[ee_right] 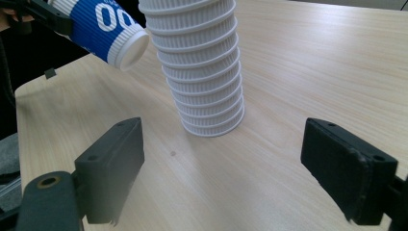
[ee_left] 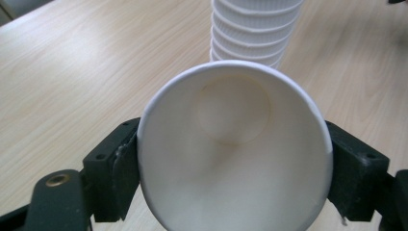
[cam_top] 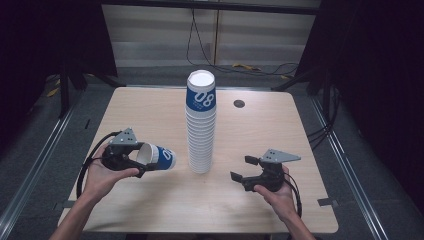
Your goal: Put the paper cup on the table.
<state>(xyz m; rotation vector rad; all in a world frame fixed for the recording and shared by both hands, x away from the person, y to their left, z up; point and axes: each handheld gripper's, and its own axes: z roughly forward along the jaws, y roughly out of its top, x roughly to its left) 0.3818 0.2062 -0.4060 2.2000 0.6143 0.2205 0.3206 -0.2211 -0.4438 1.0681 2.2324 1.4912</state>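
**Cup separated from stack; placement pending**

The left gripper (cam_top: 131, 161) has its jaws clamped on the rim of one blue-and-white ribbed paper cup (cam_top: 156, 157), held sideways above the light wooden counter (cam_top: 150, 112), just left of the tall stack of white ribbed paper cups (cam_top: 201, 125). The right gripper (cam_top: 245, 168) rests beside the stack base, jaws wide apart and empty. The cup is not yet set down. Open room lies on both sides; the near edge is close.

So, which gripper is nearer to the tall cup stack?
Hard to call, perhaps left. The left gripper, holding a cup, and the empty right gripper flank the cup stack.
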